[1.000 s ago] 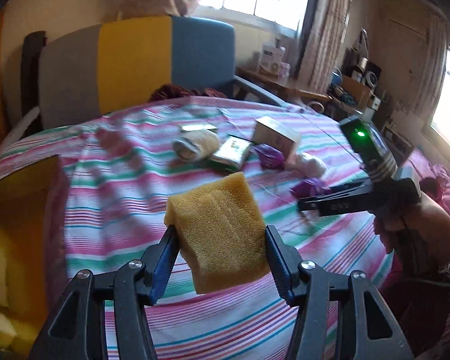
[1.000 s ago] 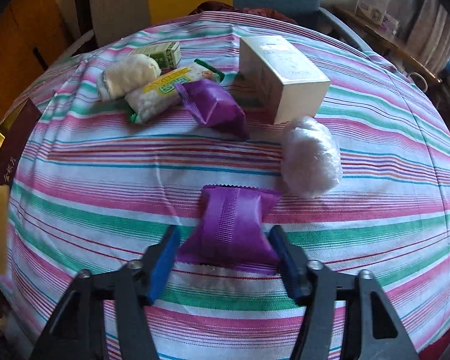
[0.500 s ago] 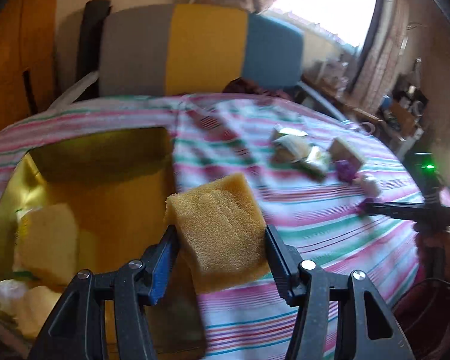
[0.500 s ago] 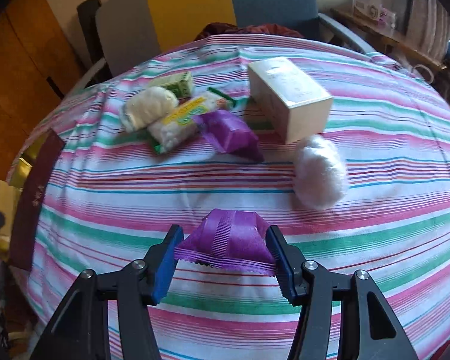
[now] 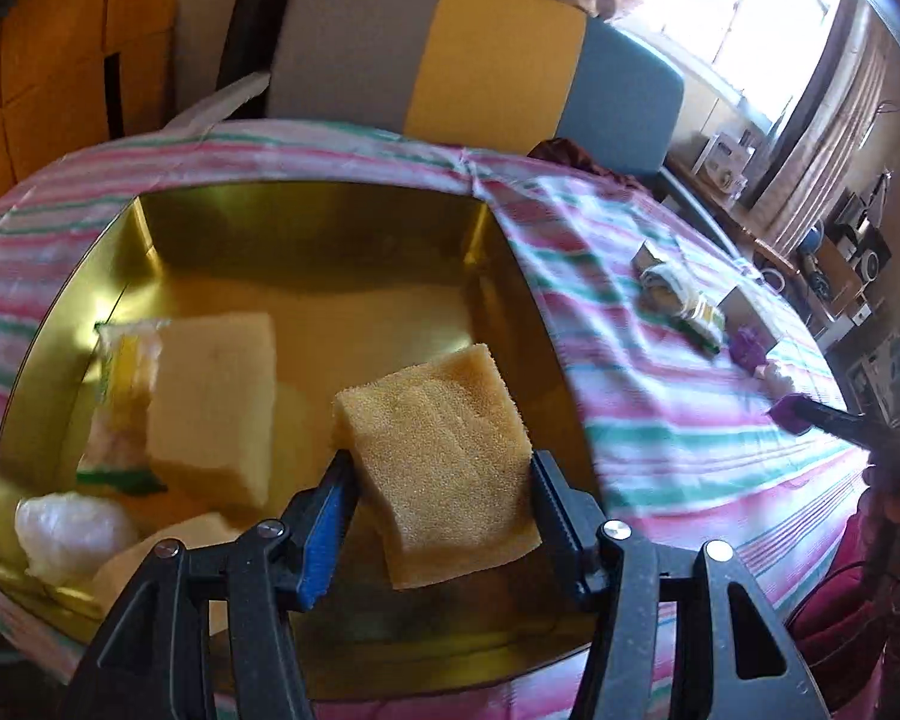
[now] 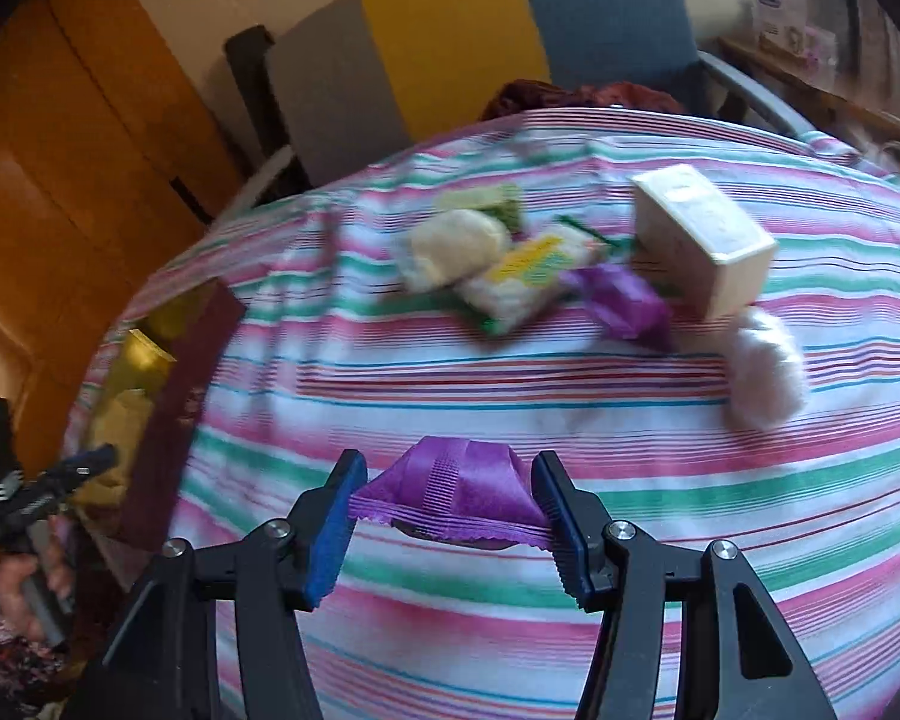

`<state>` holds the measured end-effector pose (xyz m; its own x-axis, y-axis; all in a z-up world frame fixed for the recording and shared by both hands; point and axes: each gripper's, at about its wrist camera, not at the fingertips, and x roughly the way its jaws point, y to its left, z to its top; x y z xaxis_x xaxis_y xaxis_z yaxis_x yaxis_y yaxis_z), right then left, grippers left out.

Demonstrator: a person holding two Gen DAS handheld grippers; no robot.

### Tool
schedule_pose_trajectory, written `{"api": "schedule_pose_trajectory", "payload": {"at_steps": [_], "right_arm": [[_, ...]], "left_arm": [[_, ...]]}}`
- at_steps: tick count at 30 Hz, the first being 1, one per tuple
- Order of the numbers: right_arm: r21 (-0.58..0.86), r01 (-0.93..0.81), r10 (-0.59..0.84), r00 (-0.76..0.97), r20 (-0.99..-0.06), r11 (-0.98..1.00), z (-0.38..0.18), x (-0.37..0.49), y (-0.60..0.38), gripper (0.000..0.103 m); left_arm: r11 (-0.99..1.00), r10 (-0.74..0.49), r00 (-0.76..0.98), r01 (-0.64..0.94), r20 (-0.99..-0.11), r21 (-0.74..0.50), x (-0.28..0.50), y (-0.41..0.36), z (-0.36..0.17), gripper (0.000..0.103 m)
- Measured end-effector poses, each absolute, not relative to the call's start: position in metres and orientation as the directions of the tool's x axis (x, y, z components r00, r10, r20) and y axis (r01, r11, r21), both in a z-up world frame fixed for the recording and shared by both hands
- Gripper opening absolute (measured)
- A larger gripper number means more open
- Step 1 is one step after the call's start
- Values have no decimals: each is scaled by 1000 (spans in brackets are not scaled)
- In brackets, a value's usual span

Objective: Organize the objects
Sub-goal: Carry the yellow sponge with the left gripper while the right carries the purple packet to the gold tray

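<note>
Left wrist view: the left gripper [image 5: 441, 483] held a tan sponge block [image 5: 441, 468] clamped between its two fingers [image 5: 330, 516], which stood moderately apart at the block's width, each pad pressed against a side. The block hung above the near right part of a gold tin tray [image 5: 306, 222] set on the striped cloth of the worktop [image 5: 660, 396]. Inside the tray lay a pale yellow sponge block [image 5: 213, 402], a clear snack packet with yellow and green print [image 5: 120, 396] to its left, and a white wrapped bundle [image 5: 69, 531] in the near left corner. A chair with grey, yellow and blue panels [image 5: 480, 54] stood behind the worktop.

Right wrist view: the right gripper [image 6: 447, 504] held a purple snack packet [image 6: 450, 495] pinched between its fingers [image 6: 330, 525], narrowly spaced, the packet's crimped ends bowed upward; it was lifted clear of the cloth. Farther back on the worktop lay a cluster: a cream box [image 6: 702, 240], a second purple packet [image 6: 624, 303] just beside it, a yellow-green printed packet [image 6: 522, 285], a cream round bun-like item [image 6: 456, 246], a small green-labelled box [image 6: 486, 201] and a white fluffy ball [image 6: 762, 375] near the cream box. The tray's dark red outer wall [image 6: 174, 420] showed at the left edge.
</note>
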<state>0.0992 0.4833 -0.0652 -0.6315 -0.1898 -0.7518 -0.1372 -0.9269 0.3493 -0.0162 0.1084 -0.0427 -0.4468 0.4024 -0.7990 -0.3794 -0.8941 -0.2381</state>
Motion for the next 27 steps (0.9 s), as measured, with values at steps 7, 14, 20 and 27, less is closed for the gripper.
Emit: {"api": "schedule_pose_trajectory", "payload": {"at_steps": [7,14,20,27], "right_arm": [[411,1,-306,-667,-679,-912,-38,89,415,58],[436,103,-391,-655,-646,-894,-30,78,356,58],[466,145,-443,-634,-634,-873,-35,73,320,58],[459,191,-470,-618,-631,-868,-33,64,277,58]], "left_arm": [[-905,337,-440,-395,-833,-158,-3,99,-46,63],[-896,339,-452,-421,-825,-137,10,91,-43,72],[-871,440,-480,-434,-759,-230,18,77,-30,73],[-855,516,-613,-327,-598,-403,20,32,2,73]]}}
